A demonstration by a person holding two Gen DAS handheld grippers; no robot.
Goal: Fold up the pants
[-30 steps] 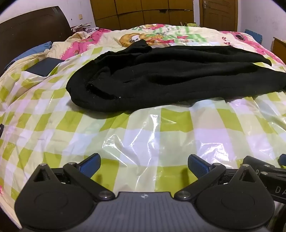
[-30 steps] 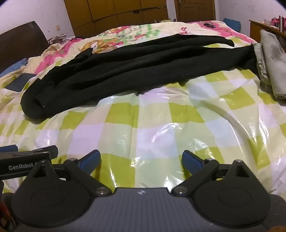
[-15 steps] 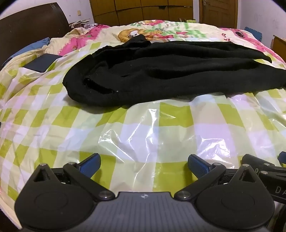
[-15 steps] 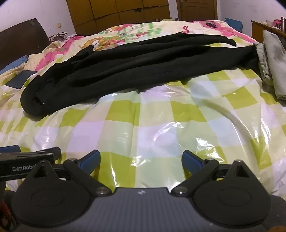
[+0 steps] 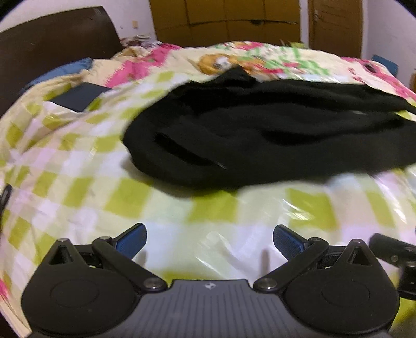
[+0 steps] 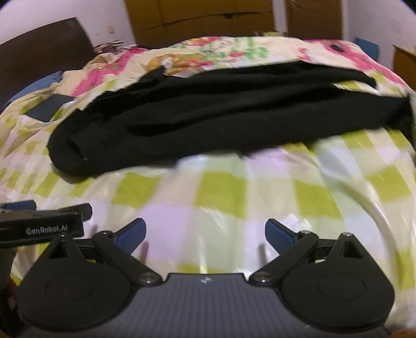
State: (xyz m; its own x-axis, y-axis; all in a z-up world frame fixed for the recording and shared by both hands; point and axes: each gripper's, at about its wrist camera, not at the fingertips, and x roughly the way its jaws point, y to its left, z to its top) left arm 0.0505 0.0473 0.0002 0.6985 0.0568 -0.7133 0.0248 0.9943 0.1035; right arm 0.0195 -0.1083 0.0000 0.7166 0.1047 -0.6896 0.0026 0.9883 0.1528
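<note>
Black pants [image 5: 273,132] lie stretched sideways across the bed, waistband end toward the left, legs running off to the right [image 6: 221,117]. My left gripper [image 5: 209,240] hovers over the checked plastic sheet [image 5: 182,208] in front of the pants, open, nothing between its blue pads. My right gripper [image 6: 205,235] is likewise open and empty, a short way before the pants' near edge. The left gripper's body [image 6: 41,227] shows at the left of the right wrist view. Both views are motion-blurred.
A green-and-white checked plastic sheet [image 6: 234,192] covers the bed's near half over a floral quilt [image 5: 260,59]. A dark flat object [image 5: 78,97] lies at the left by the headboard [image 5: 52,52]. Wooden wardrobes [image 6: 202,18] stand behind.
Both grippers have moved forward toward the pants, which now look larger and nearer. The left view has swung left, the pants shifting right. Both stay open.
</note>
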